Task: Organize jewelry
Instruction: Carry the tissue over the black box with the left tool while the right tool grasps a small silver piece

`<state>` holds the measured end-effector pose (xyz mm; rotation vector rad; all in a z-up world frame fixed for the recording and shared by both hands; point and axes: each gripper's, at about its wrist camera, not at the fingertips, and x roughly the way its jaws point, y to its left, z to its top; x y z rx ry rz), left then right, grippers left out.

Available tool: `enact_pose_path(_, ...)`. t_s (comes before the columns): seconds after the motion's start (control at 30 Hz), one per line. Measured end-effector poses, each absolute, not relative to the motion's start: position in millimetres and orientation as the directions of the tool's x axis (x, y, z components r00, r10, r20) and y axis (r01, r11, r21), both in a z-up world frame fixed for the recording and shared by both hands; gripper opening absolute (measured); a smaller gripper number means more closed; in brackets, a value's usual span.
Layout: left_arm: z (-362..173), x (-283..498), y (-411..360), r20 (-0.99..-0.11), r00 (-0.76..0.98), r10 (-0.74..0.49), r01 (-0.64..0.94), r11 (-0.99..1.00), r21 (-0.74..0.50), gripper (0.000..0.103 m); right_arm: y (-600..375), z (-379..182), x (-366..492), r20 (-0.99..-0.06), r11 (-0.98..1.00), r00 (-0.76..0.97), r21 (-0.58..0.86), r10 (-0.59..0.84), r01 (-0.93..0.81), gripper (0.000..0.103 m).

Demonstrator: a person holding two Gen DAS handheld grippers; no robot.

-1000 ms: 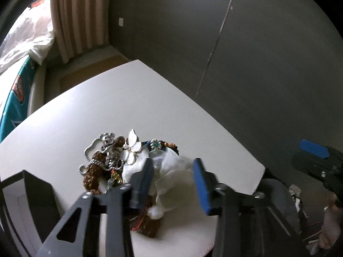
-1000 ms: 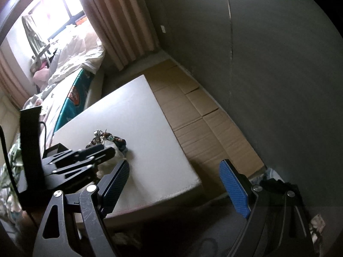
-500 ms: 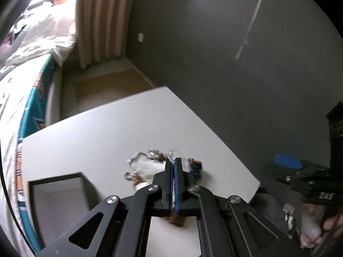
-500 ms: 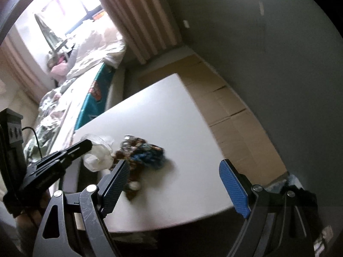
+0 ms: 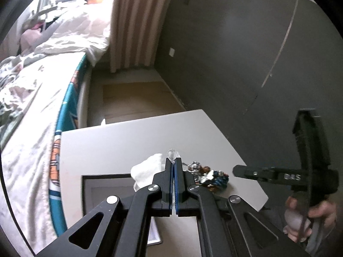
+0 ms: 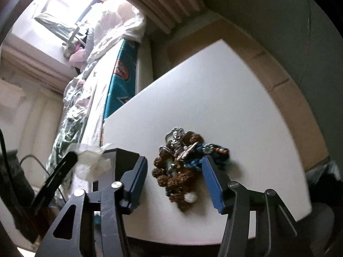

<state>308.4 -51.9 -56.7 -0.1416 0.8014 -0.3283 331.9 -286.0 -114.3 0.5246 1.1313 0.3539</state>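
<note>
Left gripper [image 5: 173, 162] jaws pinching plastic bag [image 5: 148, 169]; right gripper [image 6: 174, 171] jaws closing around jewelry pile [image 6: 182, 162] on counter [image 6: 235, 107]. Risk: tangled strands dragging along, spilling off counter.

Left wrist view: high above the white table [image 5: 133, 141], angled down along its own fingers toward the far grey wall [image 5: 225, 53], bed [image 5: 27, 90] on the left. Right wrist view: closer in, low over the same table [image 6: 225, 98], facing down onto the jewelry pile [image 6: 182, 162]. Shared: table, jewelry pile [image 5: 211, 176], bed [image 6: 85, 98], curtain [image 5: 137, 21].
</note>
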Motion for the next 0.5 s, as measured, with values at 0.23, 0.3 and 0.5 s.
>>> enact_pose_path(0.23,-54.4,295.4,-24.1,-0.673,0.673,-0.307,0.171,0.95,-0.262,0.0,-270.8,-138.0,348.0,-0.794,0.826,0.32,0.561,0.517,0.058,0.039)
enact_pose_path(0.3,-54.6,292.8,-16.5,-0.674,0.678,-0.292,0.149,0.953,-0.263,0.0,-267.8,-143.9,351.1,-0.799,0.822,0.306,0.564,0.519,0.079,0.039)
enact_pose_path(0.5,-51.9,283.6,4.8,-0.675,0.689,-0.264,0.11,0.959,-0.263,0.0,-259.5,-158.0,364.0,-0.821,0.831,0.295,0.541,0.489,0.127,0.029)
